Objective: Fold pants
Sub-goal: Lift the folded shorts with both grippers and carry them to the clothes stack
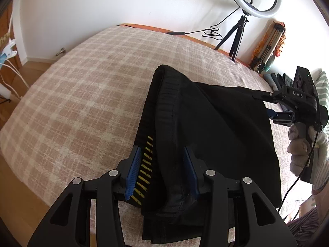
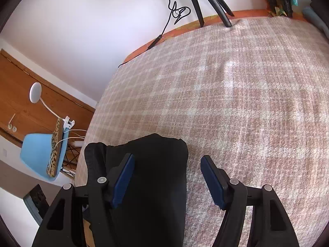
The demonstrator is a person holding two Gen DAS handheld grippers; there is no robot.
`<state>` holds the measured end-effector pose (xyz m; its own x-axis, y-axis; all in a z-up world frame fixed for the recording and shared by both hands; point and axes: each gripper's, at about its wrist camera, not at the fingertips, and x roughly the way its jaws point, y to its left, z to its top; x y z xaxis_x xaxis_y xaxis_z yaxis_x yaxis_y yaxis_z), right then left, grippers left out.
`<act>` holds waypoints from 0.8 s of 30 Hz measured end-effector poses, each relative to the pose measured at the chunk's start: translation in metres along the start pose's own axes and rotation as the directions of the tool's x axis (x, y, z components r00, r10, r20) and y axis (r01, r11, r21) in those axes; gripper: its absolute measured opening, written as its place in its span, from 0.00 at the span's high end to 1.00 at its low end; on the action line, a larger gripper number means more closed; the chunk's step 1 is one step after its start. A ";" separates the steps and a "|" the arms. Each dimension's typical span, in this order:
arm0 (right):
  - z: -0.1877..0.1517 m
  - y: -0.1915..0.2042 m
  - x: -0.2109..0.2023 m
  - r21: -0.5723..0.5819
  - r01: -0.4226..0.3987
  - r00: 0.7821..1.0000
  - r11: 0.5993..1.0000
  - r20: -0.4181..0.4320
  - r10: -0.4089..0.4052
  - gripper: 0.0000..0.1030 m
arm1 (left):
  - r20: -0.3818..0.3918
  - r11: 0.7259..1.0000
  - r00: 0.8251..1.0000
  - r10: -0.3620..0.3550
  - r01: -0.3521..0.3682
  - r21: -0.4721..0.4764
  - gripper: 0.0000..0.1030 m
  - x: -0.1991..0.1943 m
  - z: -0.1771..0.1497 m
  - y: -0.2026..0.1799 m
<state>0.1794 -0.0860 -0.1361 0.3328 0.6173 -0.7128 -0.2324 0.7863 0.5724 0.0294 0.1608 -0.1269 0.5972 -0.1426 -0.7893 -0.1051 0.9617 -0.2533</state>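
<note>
Black pants [image 1: 216, 127] lie folded on a plaid bed cover [image 1: 82, 94], with a ribbed waistband and a yellow-striped label showing. My left gripper [image 1: 162, 170] is open, its blue pads on either side of the waistband edge near the bed's front. My right gripper [image 1: 265, 103] is at the pants' right edge, held by a gloved hand; it is open, one finger above the fabric and one below. In the right wrist view the right gripper [image 2: 167, 177] stands open with the black pants [image 2: 152, 175] lying between its pads over the plaid bed cover [image 2: 246, 103].
A ring light on a tripod [image 1: 242, 20] stands at the bed's far edge with its cable [image 1: 211, 33]. Folded clothes [image 1: 277, 80] sit at the far right. A blue chair [image 2: 41, 154] and wooden door [image 2: 30, 103] are left of the bed.
</note>
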 end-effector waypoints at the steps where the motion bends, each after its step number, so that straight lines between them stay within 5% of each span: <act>1: 0.002 -0.002 0.003 0.007 -0.013 1.000 1.000 -0.005 0.013 0.41 | -0.001 1.000 1.000 -0.006 0.006 -0.012 0.70 0.000 -0.001 0.003; 3: 0.006 -0.003 0.008 0.012 -0.031 0.999 0.999 -0.017 0.031 0.66 | 0.002 0.999 1.000 -0.025 0.025 -0.037 0.77 0.000 -0.004 0.011; 5: 0.008 0.002 0.013 -0.005 -0.023 1.000 1.000 -0.009 0.023 0.78 | 0.000 0.996 0.999 -0.052 0.052 -0.075 0.82 -0.002 -0.005 0.020; 13: 0.011 0.015 0.026 -0.072 0.071 0.997 0.995 -0.003 -0.071 0.82 | -0.002 0.998 1.000 -0.023 0.023 -0.061 0.79 -0.009 -0.009 0.021; 18: 0.010 0.013 0.013 -0.074 0.026 1.000 0.997 -0.011 -0.027 0.58 | 0.027 0.993 0.998 -0.060 0.062 -0.101 0.41 -0.015 0.015 0.028; 24: -0.001 0.011 -0.014 -0.127 -0.062 0.998 0.990 -0.026 0.059 0.25 | -0.025 0.967 0.981 -0.194 0.187 -0.176 0.33 0.008 0.057 0.042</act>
<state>0.1710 -0.0857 -0.1208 0.2941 0.6634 -0.6880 -0.3665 0.7431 0.5599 0.0748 0.2132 -0.1118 0.5862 -0.3322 -0.7389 -0.1301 0.8616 -0.4906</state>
